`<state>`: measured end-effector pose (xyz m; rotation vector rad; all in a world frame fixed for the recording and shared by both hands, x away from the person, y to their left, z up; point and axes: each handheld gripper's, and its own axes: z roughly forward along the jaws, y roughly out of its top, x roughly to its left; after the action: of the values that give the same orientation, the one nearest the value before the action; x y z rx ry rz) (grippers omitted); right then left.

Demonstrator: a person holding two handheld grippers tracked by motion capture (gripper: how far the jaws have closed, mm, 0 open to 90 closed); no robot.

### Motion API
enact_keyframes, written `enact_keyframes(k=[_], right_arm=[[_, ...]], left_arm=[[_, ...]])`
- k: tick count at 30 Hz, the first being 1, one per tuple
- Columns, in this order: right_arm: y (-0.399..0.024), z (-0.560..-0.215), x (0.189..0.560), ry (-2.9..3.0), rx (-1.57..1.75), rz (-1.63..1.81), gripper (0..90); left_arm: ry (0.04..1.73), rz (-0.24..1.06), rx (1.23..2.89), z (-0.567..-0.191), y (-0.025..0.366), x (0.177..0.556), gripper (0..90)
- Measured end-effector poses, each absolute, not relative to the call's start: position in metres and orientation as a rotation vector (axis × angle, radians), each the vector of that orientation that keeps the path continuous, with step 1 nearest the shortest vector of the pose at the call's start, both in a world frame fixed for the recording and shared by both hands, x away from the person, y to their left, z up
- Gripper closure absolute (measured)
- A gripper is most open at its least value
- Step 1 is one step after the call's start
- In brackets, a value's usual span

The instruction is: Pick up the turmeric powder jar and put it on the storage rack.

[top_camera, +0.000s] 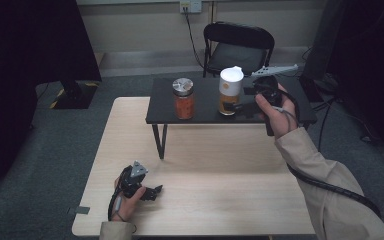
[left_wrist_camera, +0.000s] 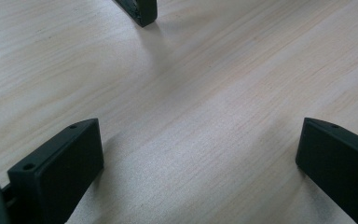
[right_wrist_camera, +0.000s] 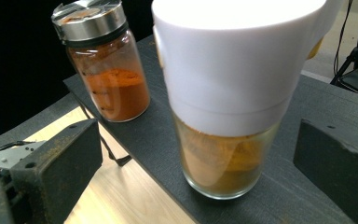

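Left gripper [top_camera: 152, 192]: nearest the camera in the high view, resting low on the wooden table [top_camera: 215, 165], well in front of the black shelf; jaws spread wide with nothing but bare wood between them, as the left gripper view confirms.

Black shelf [top_camera: 205, 116]: small raised black platform at the far side of the table, standing on thin legs; taken as the landmark below.

White-capped jar [top_camera: 229, 91]: task object; clear glass, tall white cap, ochre powder inside. Upright on the shelf, near its middle and close to its front edge.

Paprika-coloured spice jar [top_camera: 183, 98]: glass jar with metal shaker lid and red-orange powder, upright on the shelf, left of the white-capped jar and apart from it.

Right gripper [top_camera: 246, 98]: held level above the shelf at its right part, pointed at the white-capped jar. Jaws released; in the right gripper view the jar [right_wrist_camera: 233, 107] stands between them, with a gap on each side.

Folding chair [top_camera: 237, 47]: on the floor behind the shelf.

Step in hand: judged as the approach to grasp the white-capped jar, jaws straddling but not closed.

Next move: likely ease forward until the glass body is centred, then close on it below the cap, keeping the jar upright and clear of the spice jar.
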<state>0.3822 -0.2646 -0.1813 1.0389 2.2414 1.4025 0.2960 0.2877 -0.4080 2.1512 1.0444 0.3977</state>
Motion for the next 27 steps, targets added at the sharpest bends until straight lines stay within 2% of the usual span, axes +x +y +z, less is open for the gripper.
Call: enact_keyframes(k=[27], right_arm=[[-0.276,-0.205,0.356,2.260,1.008,1.464,0.1]], left_arm=[[1.044,0.398,2.151,-0.408,0.288,0.296,0.0]])
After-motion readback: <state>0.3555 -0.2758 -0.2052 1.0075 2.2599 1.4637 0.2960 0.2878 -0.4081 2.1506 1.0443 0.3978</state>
